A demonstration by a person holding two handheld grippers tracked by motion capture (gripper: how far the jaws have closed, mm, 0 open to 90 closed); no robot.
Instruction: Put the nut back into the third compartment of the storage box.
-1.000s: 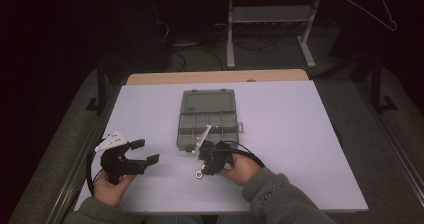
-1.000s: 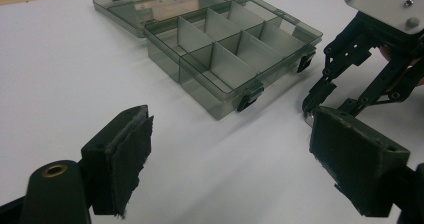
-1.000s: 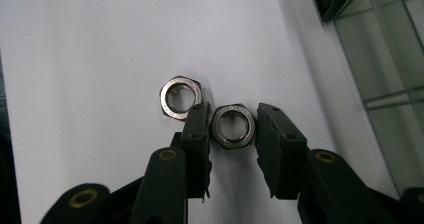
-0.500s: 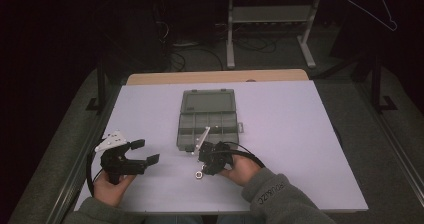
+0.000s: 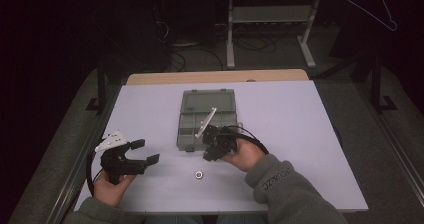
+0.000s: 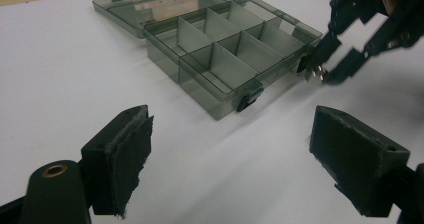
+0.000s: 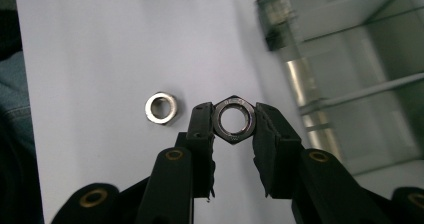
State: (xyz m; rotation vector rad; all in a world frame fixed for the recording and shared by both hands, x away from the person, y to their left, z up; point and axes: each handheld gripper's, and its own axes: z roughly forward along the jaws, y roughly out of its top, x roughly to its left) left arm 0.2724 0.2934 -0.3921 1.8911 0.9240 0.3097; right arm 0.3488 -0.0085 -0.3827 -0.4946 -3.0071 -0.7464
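Observation:
In the right gripper view my right gripper [image 7: 233, 125] is shut on a steel hex nut [image 7: 233, 102], pinched flat-to-flat between the two pads and held above the white table. A second hex nut [image 7: 161, 107] lies on the table just left of the jaws; the high view shows this nut [image 5: 199, 174] below my right gripper [image 5: 209, 155]. A smoky transparent organizer box [image 5: 207, 115] lies open, with empty compartments, right beside the right gripper. My left gripper [image 5: 134, 154] rests at the front left, open and empty, its pads [image 6: 125, 154] far apart.
The white tabletop [image 5: 300, 134] has a wooden strip [image 5: 215, 77] along its far edge. The box lid [image 6: 150, 6] lies flat behind the compartments. A metal stand [image 5: 270, 19] and cables are on the dark floor beyond the table.
My right gripper has lifted off the table with one nut in its jaws and drawn closer to the box. The other nut stays on the table. The left gripper has not moved.

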